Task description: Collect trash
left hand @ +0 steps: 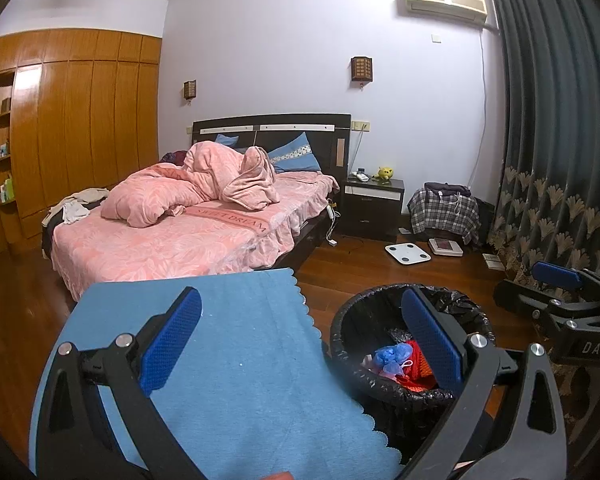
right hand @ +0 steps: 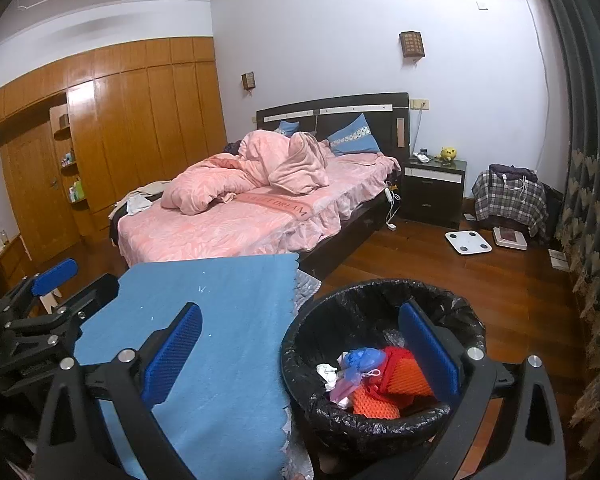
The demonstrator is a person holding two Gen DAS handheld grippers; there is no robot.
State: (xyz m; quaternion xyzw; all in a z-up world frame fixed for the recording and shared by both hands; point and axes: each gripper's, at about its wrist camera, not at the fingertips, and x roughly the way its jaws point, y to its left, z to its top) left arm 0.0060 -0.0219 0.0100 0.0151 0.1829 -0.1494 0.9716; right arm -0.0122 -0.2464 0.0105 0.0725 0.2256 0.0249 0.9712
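Trash bin beside the blue counter, both tools empty

Trash sits in the black-lined bin on the wooden floor: a crumpled blue bag, orange-red netting and white scraps. I see the bin touching or just beside the counter, which wears a blue cloth with a scalloped edge. My right tool hangs spread wide, one pad over the cloth, the other over the bin's mouth, pinching nothing. My left tool is spread the same way, straddling cloth and bin. Beyond stand the bed with its pink quilt, a dark nightstand, white scales on the floor, and a curtain on the right.
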